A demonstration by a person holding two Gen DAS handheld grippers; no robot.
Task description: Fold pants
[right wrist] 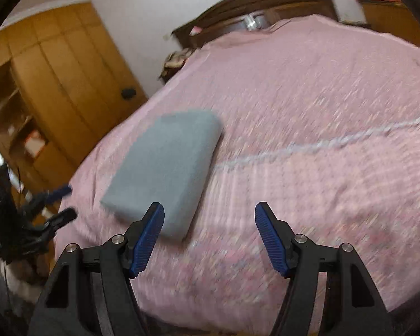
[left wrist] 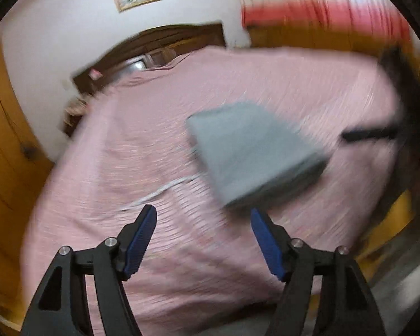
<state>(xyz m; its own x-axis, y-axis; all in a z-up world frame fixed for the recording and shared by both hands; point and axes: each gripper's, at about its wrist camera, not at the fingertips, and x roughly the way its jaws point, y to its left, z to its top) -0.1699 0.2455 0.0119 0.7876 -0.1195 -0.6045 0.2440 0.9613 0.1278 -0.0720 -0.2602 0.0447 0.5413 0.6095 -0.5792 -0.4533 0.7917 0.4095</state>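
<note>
Pink bedspread (right wrist: 294, 98), wooden headboard (right wrist: 254, 2), wardrobe (right wrist: 70, 56)

Two hand-held grippers, black frames with blue finger pads

The left gripper (left wrist: 203, 212) has two matte black arms with triangular cut-outs near the base; each arm carries two round silver screw heads at its pivots; the ribbed pads (left wrist: 140, 242) are deep blue, long and tapered to a rounded tip, set on black backing; the right gripper (right wrist: 209, 210) is built the same, with black linkage arms, silver pivot screws and blue ridged pads (right wrist: 270, 239); in the right wrist view the left gripper shows again at the left edge as a blurred black frame with a blue pad.
</note>
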